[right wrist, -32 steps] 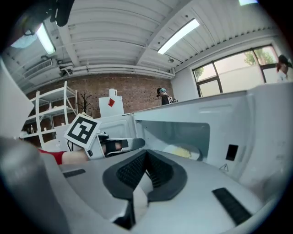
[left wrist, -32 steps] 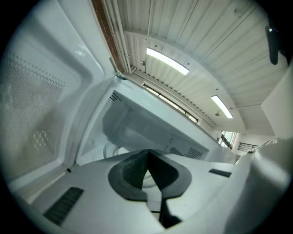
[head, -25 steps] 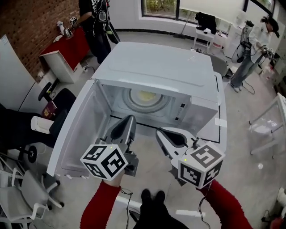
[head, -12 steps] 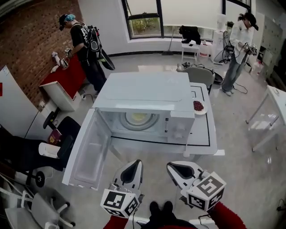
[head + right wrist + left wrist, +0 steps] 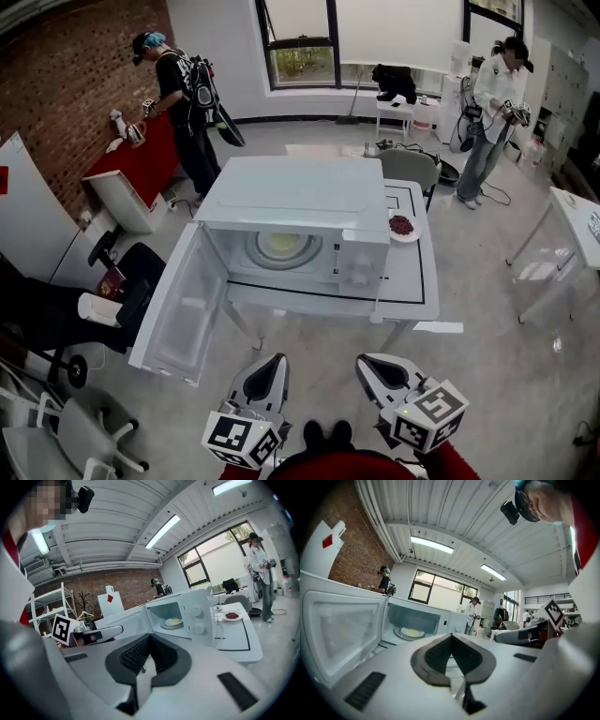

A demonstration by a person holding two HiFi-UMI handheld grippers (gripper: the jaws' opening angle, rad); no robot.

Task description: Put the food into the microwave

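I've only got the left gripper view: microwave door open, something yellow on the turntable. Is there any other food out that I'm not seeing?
Observer: Yes. A small plate of red food sits on the white table, just beside the microwave on its control-panel side.
Operator: Is the right tool already carrying something?
Observer: No. In the right gripper view the right tool has its jaws together and nothing is between them.
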